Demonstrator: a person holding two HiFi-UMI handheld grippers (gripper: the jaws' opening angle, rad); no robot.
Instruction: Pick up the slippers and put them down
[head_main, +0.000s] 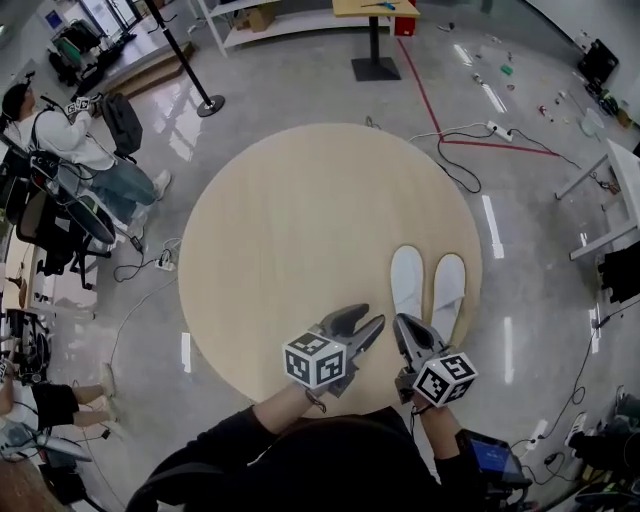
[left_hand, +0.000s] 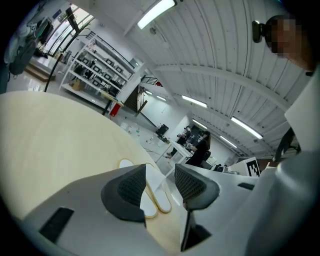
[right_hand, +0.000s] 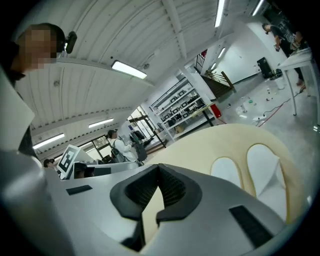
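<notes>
Two white slippers lie side by side, flat on the round wooden table (head_main: 290, 220) near its right front edge: the left slipper (head_main: 406, 283) and the right slipper (head_main: 449, 290). Both grippers hover at the table's front edge, short of the slippers' heels and touching neither. My left gripper (head_main: 368, 325) is open with nothing between its pads. In the left gripper view the slippers (left_hand: 159, 199) show through the gap of that gripper (left_hand: 160, 182). My right gripper (head_main: 402, 326) is shut on nothing. The right gripper view has the slippers (right_hand: 227, 171) to the right of the shut right gripper (right_hand: 159, 189).
A person (head_main: 75, 135) sits at the left beside black chairs (head_main: 60, 225). Cables and a power strip (head_main: 497, 128) lie on the floor behind the table. A pedestal table's base (head_main: 375, 68) stands at the back, and a white desk (head_main: 622, 165) at the right.
</notes>
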